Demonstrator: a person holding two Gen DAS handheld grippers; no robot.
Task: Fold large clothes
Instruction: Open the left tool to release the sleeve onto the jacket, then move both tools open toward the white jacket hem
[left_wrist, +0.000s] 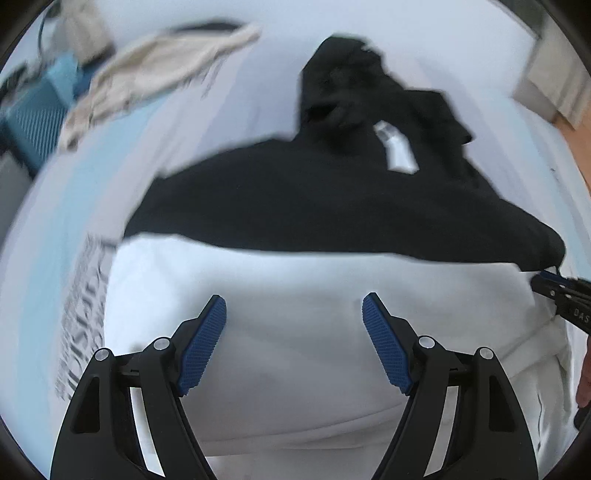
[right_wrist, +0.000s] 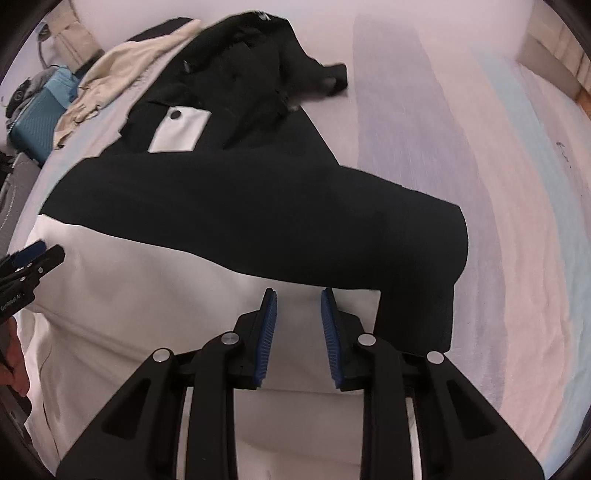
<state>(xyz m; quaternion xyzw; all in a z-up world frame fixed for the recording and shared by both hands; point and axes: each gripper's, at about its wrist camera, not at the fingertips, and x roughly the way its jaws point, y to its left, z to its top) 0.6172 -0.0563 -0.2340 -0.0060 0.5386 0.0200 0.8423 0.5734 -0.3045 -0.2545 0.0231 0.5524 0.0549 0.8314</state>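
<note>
While hovering over the black-and-white garment (right_wrist: 236, 206) spread across the bed (right_wrist: 480, 155): left gripper (left_wrist: 294, 325) wide open, holding nothing; right gripper (right_wrist: 298, 317) narrowly parted, also bare. Lies directly below both, long axis stretching away, right nearer the black sleeve (right_wrist: 436, 258).

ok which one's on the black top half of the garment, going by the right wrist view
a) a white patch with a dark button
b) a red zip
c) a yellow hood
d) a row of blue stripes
a: the right wrist view shows a white patch bearing a dark round button on the black upper part of the black-and-white garment; no red, yellow or blue-striped detail appears on it.
</note>
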